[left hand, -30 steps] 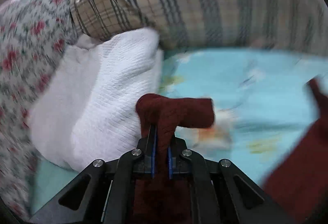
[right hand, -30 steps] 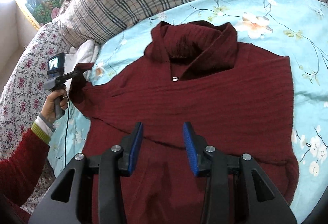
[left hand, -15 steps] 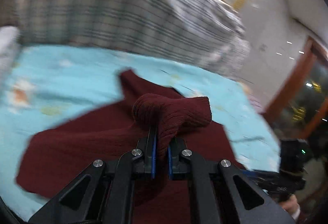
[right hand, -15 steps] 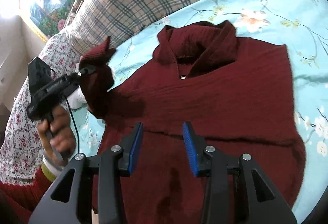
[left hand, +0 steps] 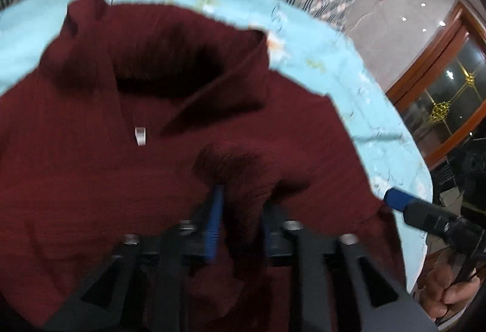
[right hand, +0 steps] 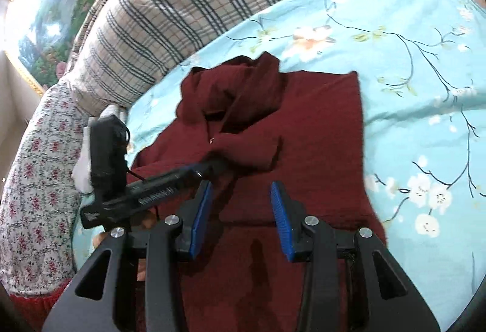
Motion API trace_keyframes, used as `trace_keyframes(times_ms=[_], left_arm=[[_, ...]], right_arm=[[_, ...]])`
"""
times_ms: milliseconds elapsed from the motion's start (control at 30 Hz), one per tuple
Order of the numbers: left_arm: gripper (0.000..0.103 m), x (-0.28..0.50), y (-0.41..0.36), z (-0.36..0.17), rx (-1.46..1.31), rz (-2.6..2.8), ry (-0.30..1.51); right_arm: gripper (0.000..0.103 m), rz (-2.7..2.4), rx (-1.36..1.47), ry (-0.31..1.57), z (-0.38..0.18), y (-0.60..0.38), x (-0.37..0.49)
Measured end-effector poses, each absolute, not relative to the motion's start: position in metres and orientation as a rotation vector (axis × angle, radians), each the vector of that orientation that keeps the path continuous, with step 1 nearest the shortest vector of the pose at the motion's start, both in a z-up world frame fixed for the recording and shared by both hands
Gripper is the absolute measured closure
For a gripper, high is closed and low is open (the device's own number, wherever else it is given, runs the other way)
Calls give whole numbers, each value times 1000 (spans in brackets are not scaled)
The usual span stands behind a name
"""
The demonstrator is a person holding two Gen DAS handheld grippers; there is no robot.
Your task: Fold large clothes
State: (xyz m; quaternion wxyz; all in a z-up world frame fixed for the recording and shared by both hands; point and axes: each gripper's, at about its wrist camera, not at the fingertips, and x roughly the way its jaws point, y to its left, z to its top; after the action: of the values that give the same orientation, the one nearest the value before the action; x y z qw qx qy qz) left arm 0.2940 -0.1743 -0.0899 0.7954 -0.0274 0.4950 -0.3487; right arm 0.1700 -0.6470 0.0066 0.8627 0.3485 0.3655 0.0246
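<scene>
- Now, in the left wrist view, your left tool [left hand: 240, 219] has carried the sleeve cuff [left hand: 243, 177] from the bed's left edge onto the chest of the maroon sweater [left hand: 76, 180], just below the collar [left hand: 170, 67]. Its fingers have parted around the cuff, so the grip looks released.
- In the right wrist view, your right tool [right hand: 241, 216] still hovers agape above the hem, holding nothing. The sweater lies mid-bed on the blue floral sheet [right hand: 425, 64]; one sleeve fold looks done.
</scene>
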Motion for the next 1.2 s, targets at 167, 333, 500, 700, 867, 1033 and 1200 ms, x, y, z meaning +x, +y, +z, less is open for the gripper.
trace_keyframes(times_ms=[167, 333, 500, 700, 867, 1033, 1200], left_arm=[[41, 266, -136, -67, -73, -715, 999], [37, 226, -68, -40, -32, -544, 882], [34, 201, 6, -36, 36, -267, 817], [34, 208, 60, -74, 37, -105, 907], [34, 225, 59, -90, 57, -81, 929], [34, 246, 54, -87, 53, -45, 912], [34, 257, 53, -89, 37, -5, 914]], right_arm=[[62, 60, 697, 785, 3, -649, 183], [62, 71, 669, 820, -10, -651, 205], [60, 71, 683, 848, -26, -659, 232], [66, 130, 699, 873, -37, -655, 257], [100, 151, 642, 808, 1, -649, 246], [100, 116, 703, 673, 51, -685, 206], [100, 1, 709, 692, 48, -714, 187]])
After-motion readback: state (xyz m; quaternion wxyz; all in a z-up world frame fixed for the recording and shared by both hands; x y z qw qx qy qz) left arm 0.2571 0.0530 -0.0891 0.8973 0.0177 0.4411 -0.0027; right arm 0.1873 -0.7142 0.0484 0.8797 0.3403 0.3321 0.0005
